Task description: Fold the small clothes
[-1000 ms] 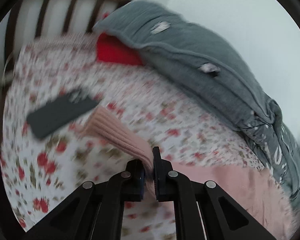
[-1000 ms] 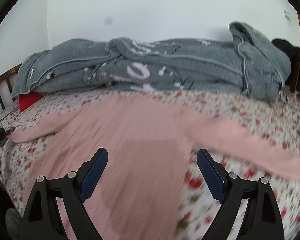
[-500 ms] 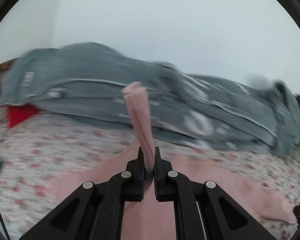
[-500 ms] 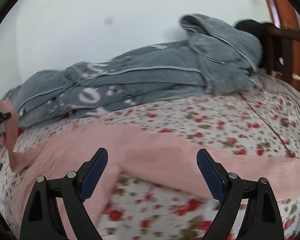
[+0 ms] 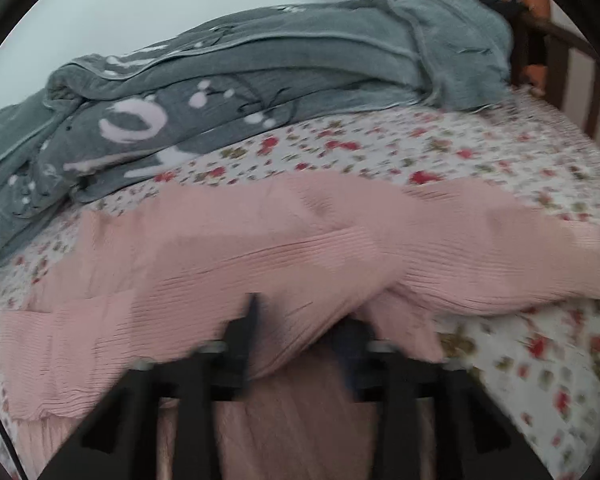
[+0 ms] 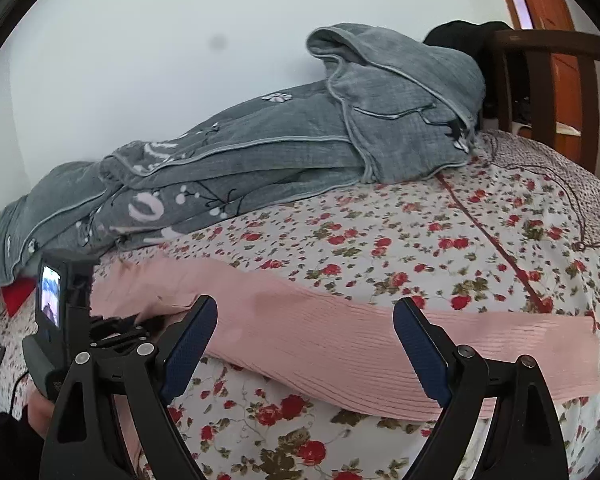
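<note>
A pink ribbed sweater (image 5: 260,248) lies spread on the floral bed, with one sleeve folded across its body. My left gripper (image 5: 300,328) hovers low over that folded sleeve. Its jaws are opening, and a fold of pink cloth lies loosely between the blurred fingers without being pinched. In the right wrist view the sweater's other sleeve (image 6: 380,344) stretches out to the right across the sheet. My right gripper (image 6: 306,344) stands wide open just above that sleeve, with nothing clamped. The left gripper (image 6: 112,328) and its camera unit show at the left edge.
A rumpled grey quilt (image 6: 280,152) runs along the white wall behind the sweater. The floral sheet (image 6: 420,232) lies bare to the right. A dark wooden bed frame (image 6: 540,80) and an orange door (image 6: 548,12) stand at the far right, and a red item (image 6: 18,296) at the left.
My left gripper carried the pinched sleeve up from the left of the bed and over the sweater's body, and its jaws have now parted. My right gripper swung towards the outstretched right sleeve.
</note>
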A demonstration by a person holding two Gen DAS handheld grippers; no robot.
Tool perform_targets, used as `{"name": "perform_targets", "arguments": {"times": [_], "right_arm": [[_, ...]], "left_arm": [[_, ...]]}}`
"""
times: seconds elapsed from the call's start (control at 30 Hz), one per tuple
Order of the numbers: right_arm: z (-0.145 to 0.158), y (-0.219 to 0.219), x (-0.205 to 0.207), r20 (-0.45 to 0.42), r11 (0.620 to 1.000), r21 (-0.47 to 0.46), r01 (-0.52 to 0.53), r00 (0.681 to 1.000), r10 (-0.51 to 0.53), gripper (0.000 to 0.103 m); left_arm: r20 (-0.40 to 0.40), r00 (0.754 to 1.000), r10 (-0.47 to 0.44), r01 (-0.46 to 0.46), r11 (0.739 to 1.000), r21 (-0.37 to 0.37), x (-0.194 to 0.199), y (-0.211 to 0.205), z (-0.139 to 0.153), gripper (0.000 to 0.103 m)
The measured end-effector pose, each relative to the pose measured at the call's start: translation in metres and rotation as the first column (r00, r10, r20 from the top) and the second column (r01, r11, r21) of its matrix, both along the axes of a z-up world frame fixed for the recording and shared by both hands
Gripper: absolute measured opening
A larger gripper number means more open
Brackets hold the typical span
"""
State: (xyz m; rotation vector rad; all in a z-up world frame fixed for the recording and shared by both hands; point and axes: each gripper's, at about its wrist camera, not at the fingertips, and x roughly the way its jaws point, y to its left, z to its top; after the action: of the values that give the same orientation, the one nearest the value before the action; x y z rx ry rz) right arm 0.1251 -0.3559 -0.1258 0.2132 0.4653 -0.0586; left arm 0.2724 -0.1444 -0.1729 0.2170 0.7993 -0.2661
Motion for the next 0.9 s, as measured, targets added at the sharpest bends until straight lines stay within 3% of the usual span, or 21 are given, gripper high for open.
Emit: {"name": "perform_targets", "arguments": {"times": [0.03,0.17,0.27,0.33,0.43,0.57,0.63,0.7,0.77,0.83,0.9], "right_arm": [[0.0,0.002,0.002,-0.004,1.0,0.015,-0.013,1.0,0.013,0.089],[-0.001,0.017,0.012,-0.01,0.993,0.08,-0.087,0.996,0.088,0.089],[-0.006,0.04,0.022,-0.031,0.989,0.064,-0.129,0.991,0.132,0.085],[-0.01,0.057,0.031,-0.055,0.987,0.053,-0.149,0.987,0.151,0.08],[-0.016,0.083,0.047,-0.096,0.98,0.056,-0.191,0.976,0.196,0.072],[-0.024,0.115,0.082,-0.178,0.983,0.007,-0.181,0.967,0.18,0.072],[-0.033,0.125,0.096,-0.215,0.984,-0.004,-0.178,0.961,0.173,0.072],[-0.047,0.128,0.105,-0.245,0.985,0.008,-0.172,0.955,0.169,0.072],[-0.056,0.134,0.11,-0.275,0.984,-0.011,-0.175,0.947,0.166,0.064],[-0.058,0.146,0.111,-0.281,0.977,-0.101,-0.187,0.947,0.152,0.024],[-0.052,0.148,0.103,-0.234,0.975,-0.142,-0.171,0.963,0.135,0.006]], "left_arm": [[0.014,1.0,0.003,-0.003,1.0,-0.015,-0.004,0.006,0.005,0.07],[0.089,0.995,0.044,-0.037,0.996,-0.085,-0.02,0.04,0.025,0.076],[0.135,0.98,0.146,-0.131,0.985,-0.114,-0.036,0.093,0.035,0.078],[0.16,0.958,0.237,-0.226,0.97,-0.089,-0.035,0.129,0.035,0.082],[0.139,0.922,0.362,-0.346,0.93,-0.127,-0.033,0.191,0.036,0.082],[0.057,0.876,0.479,-0.447,0.849,-0.282,-0.021,0.267,0.041,0.082],[0.024,0.873,0.486,-0.452,0.828,-0.331,-0.02,0.29,0.034,0.082],[-0.023,0.891,0.452,-0.429,0.827,-0.362,-0.016,0.302,0.018,0.082],[-0.104,0.905,0.412,-0.418,0.819,-0.394,-0.007,0.308,-0.003,0.08],[-0.18,0.894,0.41,-0.448,0.806,-0.387,0.003,0.31,-0.017,0.075],[-0.163,0.892,0.421,-0.451,0.81,-0.376,0.003,0.308,-0.014,0.067]]}}
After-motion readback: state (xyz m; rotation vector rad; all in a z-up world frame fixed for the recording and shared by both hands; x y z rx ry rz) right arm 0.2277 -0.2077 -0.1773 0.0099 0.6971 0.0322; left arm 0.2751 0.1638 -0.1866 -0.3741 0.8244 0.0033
